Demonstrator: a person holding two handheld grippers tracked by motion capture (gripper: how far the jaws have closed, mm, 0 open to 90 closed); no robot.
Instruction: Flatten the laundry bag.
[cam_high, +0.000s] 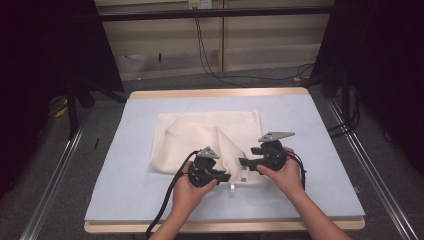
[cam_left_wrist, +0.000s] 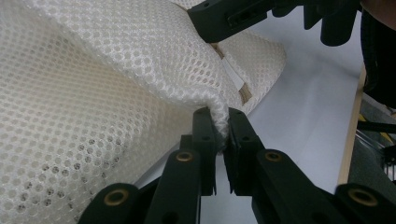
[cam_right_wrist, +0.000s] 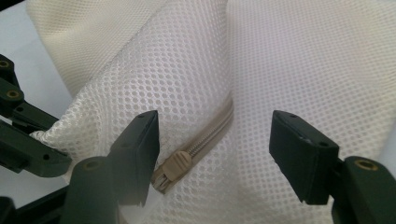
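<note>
Pinching a fold of the white mesh zip bag (cam_left_wrist: 116, 93), the left gripper (cam_left_wrist: 217, 140) hides the clamped edge, while the right gripper (cam_right_wrist: 215, 154) stands wide open, empty, over the beige zipper pull (cam_right_wrist: 176, 165).

A pale blue sheet-covered rectangular tabletop (cam_high: 150, 200) with a light wooden edge is seen on a grey carpeted floor (cam_high: 60, 190). Black cables (cam_high: 210, 60) are draped down a beige panelled wall (cam_high: 270, 45) behind. Metal rails (cam_high: 375, 165) are set alongside.
</note>
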